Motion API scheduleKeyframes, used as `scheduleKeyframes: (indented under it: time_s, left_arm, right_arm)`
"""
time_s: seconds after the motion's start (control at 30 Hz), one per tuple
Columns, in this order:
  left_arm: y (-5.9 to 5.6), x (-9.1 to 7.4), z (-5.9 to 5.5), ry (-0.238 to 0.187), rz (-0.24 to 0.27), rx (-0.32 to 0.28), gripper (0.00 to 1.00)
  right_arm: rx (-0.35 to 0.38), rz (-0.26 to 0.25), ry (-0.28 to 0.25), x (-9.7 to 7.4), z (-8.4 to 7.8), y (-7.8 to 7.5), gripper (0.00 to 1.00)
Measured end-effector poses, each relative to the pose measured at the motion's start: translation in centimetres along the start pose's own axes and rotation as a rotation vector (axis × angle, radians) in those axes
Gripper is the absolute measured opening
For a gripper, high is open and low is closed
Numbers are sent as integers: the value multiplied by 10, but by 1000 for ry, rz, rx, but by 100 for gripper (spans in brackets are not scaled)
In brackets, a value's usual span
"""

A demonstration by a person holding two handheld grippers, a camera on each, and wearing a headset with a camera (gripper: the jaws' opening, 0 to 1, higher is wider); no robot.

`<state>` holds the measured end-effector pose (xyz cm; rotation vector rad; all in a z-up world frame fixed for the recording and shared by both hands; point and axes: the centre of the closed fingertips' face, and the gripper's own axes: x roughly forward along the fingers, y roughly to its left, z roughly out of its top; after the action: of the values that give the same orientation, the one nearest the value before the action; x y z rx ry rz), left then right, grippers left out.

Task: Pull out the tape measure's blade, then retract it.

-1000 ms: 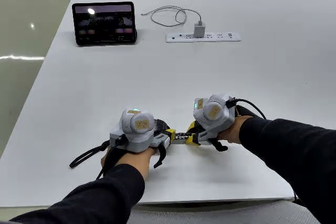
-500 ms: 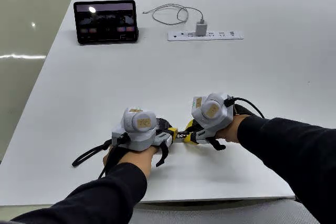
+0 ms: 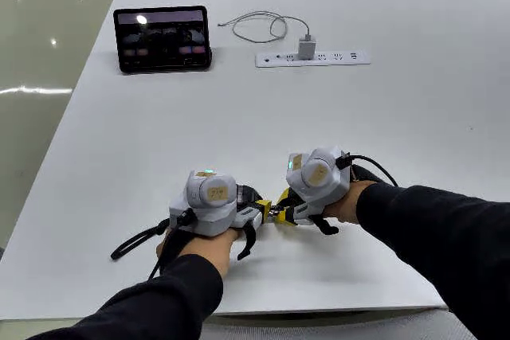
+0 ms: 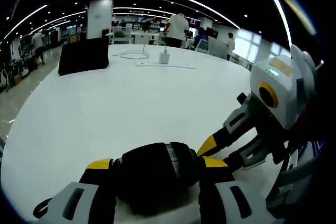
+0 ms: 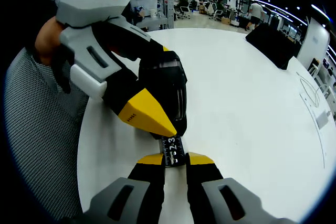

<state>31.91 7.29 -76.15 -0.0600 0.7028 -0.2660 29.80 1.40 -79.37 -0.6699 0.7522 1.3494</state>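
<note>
The tape measure is a round black case (image 4: 155, 179) held between the yellow-tipped jaws of my left gripper (image 4: 157, 169), which is shut on it. The same black case (image 5: 170, 95) fills the middle of the right gripper view, with a short black blade (image 5: 171, 152) with white numbers coming out of it. My right gripper (image 5: 173, 159) is shut on that blade close to the case. In the head view the left gripper (image 3: 259, 211) and right gripper (image 3: 285, 211) meet tip to tip near the table's front edge, with the blade (image 3: 273, 214) between them.
A dark tablet (image 3: 162, 39) stands at the back left of the white table (image 3: 263, 109). A white power strip (image 3: 312, 58) with a charger and looped cable (image 3: 263, 24) lies at the back. A black strap (image 3: 137, 240) trails left of the left gripper.
The right gripper has moved left towards the left gripper, so the stretch of blade between them is shorter. The left gripper has stayed about where it was.
</note>
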Motion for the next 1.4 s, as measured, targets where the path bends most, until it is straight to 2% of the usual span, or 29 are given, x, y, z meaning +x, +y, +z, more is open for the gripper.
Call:
scheduleKeyframes:
  time_s: [0.27, 0.37, 0.47, 0.5, 0.6, 0.67, 0.9, 1.07, 1.13, 1.4]
  left_arm:
    - [0, 0, 0, -1, -2, -7, 60]
    - [1, -1, 0, -1, -2, -13, 60]
    - [1, 0, 0, -1, -4, -17, 60]
    - [1, 0, 0, 0, -4, -18, 60]
    - [2, -1, 1, -4, -2, -31, 59]
    - [2, 0, 1, -5, -2, -27, 60]
    - [2, -1, 0, -3, -4, -25, 59]
    - [2, -2, 0, 0, -9, -30, 59]
    - [2, -2, 0, -1, -9, -32, 59]
    - [2, -1, 0, 1, -12, -32, 59]
  right_arm:
    - [-1, 4, 0, 4, 4, -1, 11]
    - [19, 3, -7, 5, 6, 0, 11]
    - [-11, 5, -12, 5, 8, 0, 11]
    - [-60, 10, -19, 5, 9, 0, 11]
    - [-41, 1, -23, 4, 8, 0, 12]
    - [-62, -3, -17, 2, 7, 0, 12]
    - [-55, -5, -18, 2, 6, 0, 11]
    - [-17, 3, -32, 8, 12, 1, 10]
    - [-36, 0, -33, 9, 14, 3, 10]
    - [-31, 5, -29, 12, 16, 4, 10]
